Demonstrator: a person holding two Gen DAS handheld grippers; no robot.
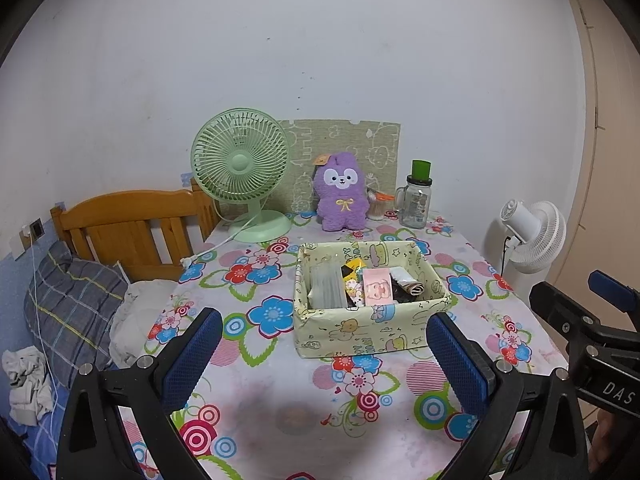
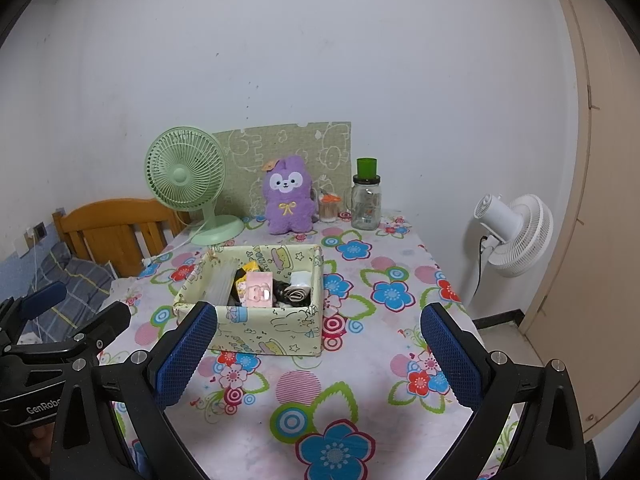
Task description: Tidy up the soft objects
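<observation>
Left wrist view shows my left gripper (image 1: 324,356) spread wide with nothing in it, held low over the flowery table (image 1: 280,420). My right gripper (image 2: 320,354) is spread wide too, and it has nothing in it either.

The soft things sit in two spots. The purple plush bunny (image 1: 343,197) stands up at the back of the table, leaning near the wall, between the green fan (image 1: 240,168) and the glass jar (image 1: 415,202). The paper box (image 1: 370,334) is in the middle, just past my blue pads. Inside it I see small things packed side by side, like a pink packet (image 1: 378,288) and some dark rolled cloth (image 1: 406,290).

This could be a tidy job all done, with the bunny set neatly at the back. Or the bunny may be meant for the box. I cannot tell which.

If I do grab something soft, I should squeeze its fat middle, go slow, and not bump the jar or the fan cord (image 1: 216,246).
</observation>
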